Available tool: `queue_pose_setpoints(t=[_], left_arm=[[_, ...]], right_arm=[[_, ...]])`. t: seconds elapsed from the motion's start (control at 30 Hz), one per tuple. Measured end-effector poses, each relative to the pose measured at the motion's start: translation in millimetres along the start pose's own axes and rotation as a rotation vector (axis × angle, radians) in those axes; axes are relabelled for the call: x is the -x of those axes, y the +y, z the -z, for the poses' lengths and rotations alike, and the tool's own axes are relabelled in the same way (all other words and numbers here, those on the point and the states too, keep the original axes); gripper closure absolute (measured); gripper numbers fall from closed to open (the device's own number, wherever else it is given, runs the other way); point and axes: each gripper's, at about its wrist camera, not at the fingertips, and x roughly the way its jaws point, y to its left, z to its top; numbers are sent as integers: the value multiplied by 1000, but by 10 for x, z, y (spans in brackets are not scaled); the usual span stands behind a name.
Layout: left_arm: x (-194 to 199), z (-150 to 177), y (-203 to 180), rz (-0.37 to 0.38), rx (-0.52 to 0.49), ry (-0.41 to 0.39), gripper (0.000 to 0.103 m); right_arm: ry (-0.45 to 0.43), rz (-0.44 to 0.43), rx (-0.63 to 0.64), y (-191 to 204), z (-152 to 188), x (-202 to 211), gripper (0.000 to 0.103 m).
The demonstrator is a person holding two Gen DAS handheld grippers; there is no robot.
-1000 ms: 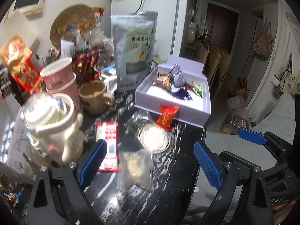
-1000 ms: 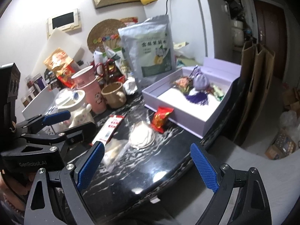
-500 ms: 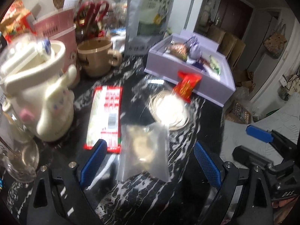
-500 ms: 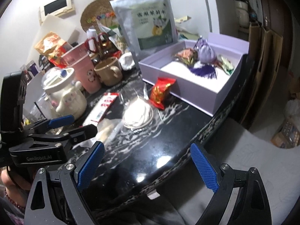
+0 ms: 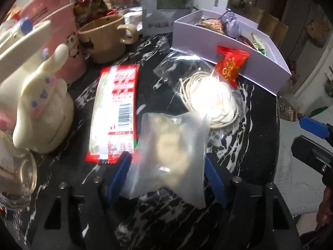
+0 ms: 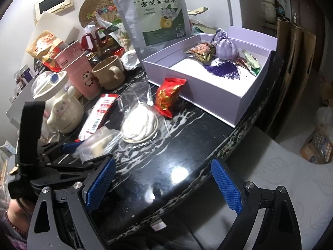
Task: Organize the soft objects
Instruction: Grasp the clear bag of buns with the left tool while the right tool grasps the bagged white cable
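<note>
Left wrist view: the left gripper (image 5: 166,179) has just been closing its jaws on a frosted plastic pouch (image 5: 172,150), blue pads against both of its sides, on the black marbled desk (image 5: 245,158). Just beyond lie a red-and-white wrapper (image 5: 116,112), a clear bag of white cord (image 5: 210,102) and a red snack packet (image 5: 230,64) leaning on the lavender box (image 5: 208,41). The right gripper (image 6: 162,187) hangs over the desk edge, jaws wide apart, holding nothing.

Both tools are black angular frames with silver screws; right tool (image 6: 163,184) has blue diamond-textured pads, left tool (image 5: 166,179) smooth-looking blue ones.
</note>
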Motion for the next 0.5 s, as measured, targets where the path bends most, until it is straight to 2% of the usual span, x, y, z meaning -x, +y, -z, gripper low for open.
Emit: queue_pose_setpoints(t=[0.07, 0.17, 0.27, 0.5], left_arm=[[27, -1, 1, 22, -2, -13, 49], [86, -23, 19, 61, 14, -34, 57], [142, -47, 47, 103, 33, -44, 58], [376, -18, 135, 104, 56, -81, 58]], right_arm=[[6, 3, -10, -31, -2, -22, 9], [17, -3, -30, -73, -5, -61, 9], [24, -1, -39, -81, -15, -96, 9], [29, -21, -21, -9, -57, -168, 9]])
